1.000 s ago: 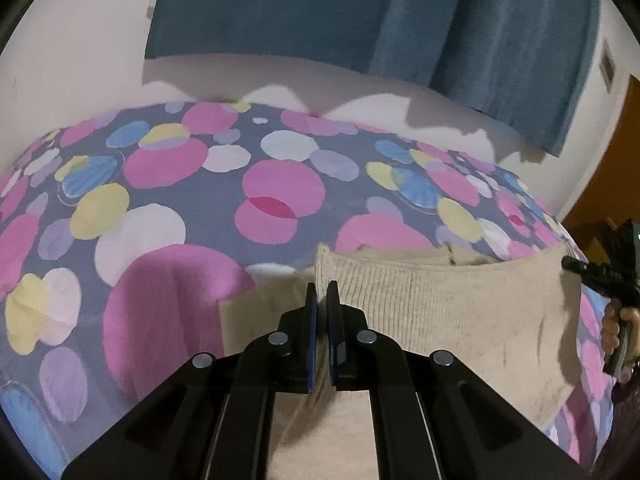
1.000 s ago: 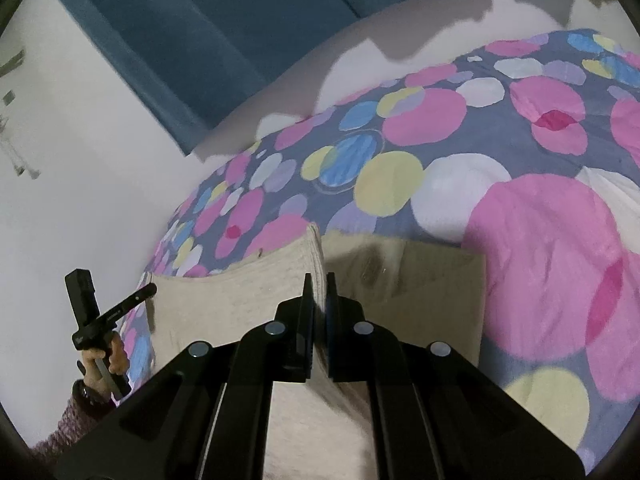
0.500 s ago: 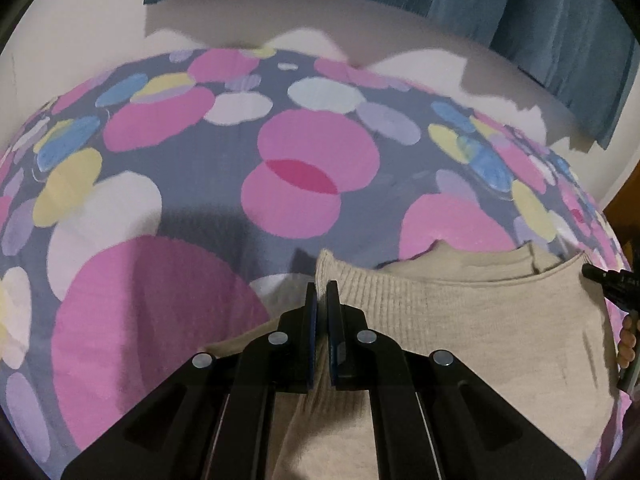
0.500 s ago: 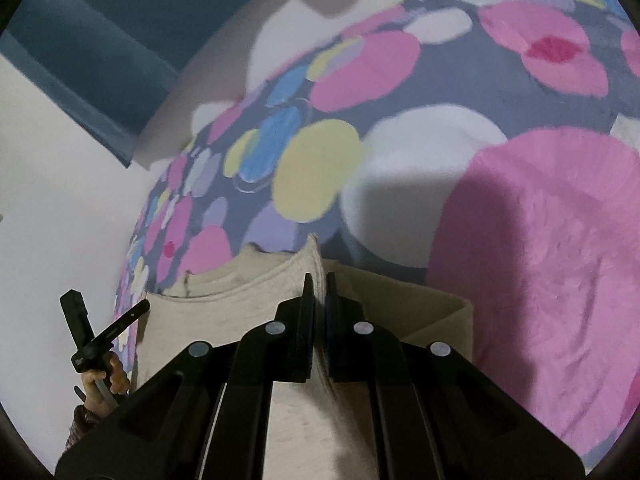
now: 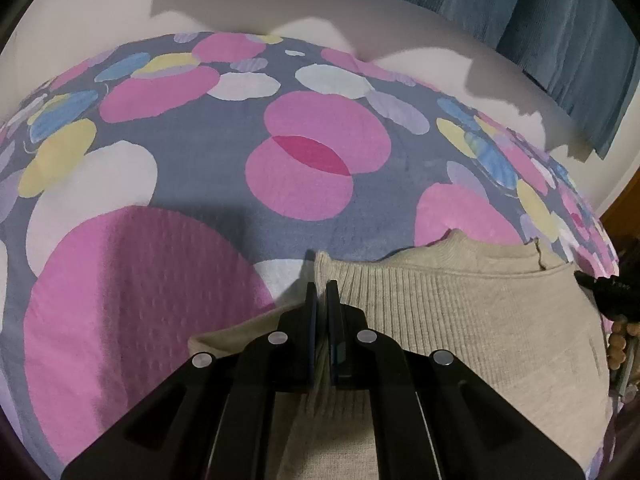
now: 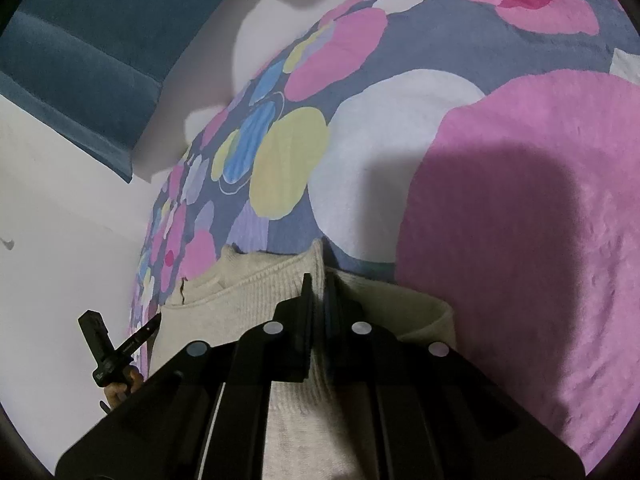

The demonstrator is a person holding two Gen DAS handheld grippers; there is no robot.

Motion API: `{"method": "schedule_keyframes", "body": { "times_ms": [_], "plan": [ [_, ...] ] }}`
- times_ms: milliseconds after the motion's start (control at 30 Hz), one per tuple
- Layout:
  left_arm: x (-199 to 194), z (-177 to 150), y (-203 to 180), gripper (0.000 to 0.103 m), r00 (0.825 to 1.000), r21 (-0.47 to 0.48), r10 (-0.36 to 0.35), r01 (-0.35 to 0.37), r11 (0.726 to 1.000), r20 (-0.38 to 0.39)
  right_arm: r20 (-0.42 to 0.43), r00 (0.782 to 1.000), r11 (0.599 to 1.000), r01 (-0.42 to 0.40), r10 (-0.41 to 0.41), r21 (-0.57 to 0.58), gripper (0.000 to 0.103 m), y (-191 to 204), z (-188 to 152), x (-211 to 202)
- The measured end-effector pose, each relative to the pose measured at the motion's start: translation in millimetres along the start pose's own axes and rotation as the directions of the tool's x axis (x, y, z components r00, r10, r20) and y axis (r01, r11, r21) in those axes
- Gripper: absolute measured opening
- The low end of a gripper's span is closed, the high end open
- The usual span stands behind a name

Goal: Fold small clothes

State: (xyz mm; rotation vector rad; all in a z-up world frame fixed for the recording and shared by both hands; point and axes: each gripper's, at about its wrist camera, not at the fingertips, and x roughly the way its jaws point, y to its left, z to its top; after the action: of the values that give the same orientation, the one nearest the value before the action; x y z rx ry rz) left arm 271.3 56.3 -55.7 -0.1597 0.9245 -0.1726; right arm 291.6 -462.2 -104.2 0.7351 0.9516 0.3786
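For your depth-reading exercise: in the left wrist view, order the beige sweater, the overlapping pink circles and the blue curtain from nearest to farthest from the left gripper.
1. Beige sweater, clamped in the left gripper.
2. Overlapping pink circles, mid-bedspread, ahead.
3. Blue curtain, on the wall, upper right.

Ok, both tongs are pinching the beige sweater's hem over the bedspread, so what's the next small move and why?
Probably open both tongs. The left tongs and right tongs have the ribbed hem of the sweater folded up near its collar, low over the bedspread, so releasing should lay the fold flat.

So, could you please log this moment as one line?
left gripper: shut on sweater | right gripper: shut on sweater | surface: bedspread
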Motion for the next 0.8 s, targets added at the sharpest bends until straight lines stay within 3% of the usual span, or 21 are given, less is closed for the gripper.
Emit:
{"method": "schedule_keyframes", "body": {
  "times_ms": [167,200,233,300,333,433,600,800],
  "plan": [
    [-3,2,1,0.008,0.999,-0.003,-0.034,0.034,0.999,-0.010,0.023,0.999,0.997,-0.045,0.044,0.060,0.006,-6,0,-8],
    [-5,2,1,0.015,0.999,0.000,-0.042,0.042,0.999,-0.015,0.033,0.998,0.995,-0.053,0.051,0.080,0.009,-8,0,-11],
    [-8,0,1,0.021,0.999,0.002,-0.041,0.041,0.999,-0.020,0.044,0.997,0.993,-0.060,0.055,0.104,0.020,-11,-2,-15],
    [-17,-4,0,0.053,0.999,-0.001,-0.039,0.039,0.999,-0.014,0.074,0.990,0.980,-0.128,0.117,0.156,0.037,-17,-6,-27],
    [-27,-8,0,0.065,0.999,-0.007,-0.037,0.037,0.999,0.001,0.083,0.988,0.976,-0.140,0.128,0.166,0.047,-17,-8,-32],
    [-52,-20,2,0.070,0.998,-0.028,-0.044,0.045,0.999,0.038,0.106,0.987,0.979,-0.135,0.119,0.154,0.067,-10,-21,-53],
    [-99,-49,5,0.075,0.993,-0.088,-0.082,0.089,0.992,0.084,0.105,0.988,0.989,-0.124,0.115,0.083,0.068,8,-62,-83],
    [-136,-92,-4,0.075,0.988,-0.105,-0.112,0.123,0.987,0.102,0.124,0.979,0.985,-0.169,0.163,0.039,0.071,23,-117,-118]
  ]
}}
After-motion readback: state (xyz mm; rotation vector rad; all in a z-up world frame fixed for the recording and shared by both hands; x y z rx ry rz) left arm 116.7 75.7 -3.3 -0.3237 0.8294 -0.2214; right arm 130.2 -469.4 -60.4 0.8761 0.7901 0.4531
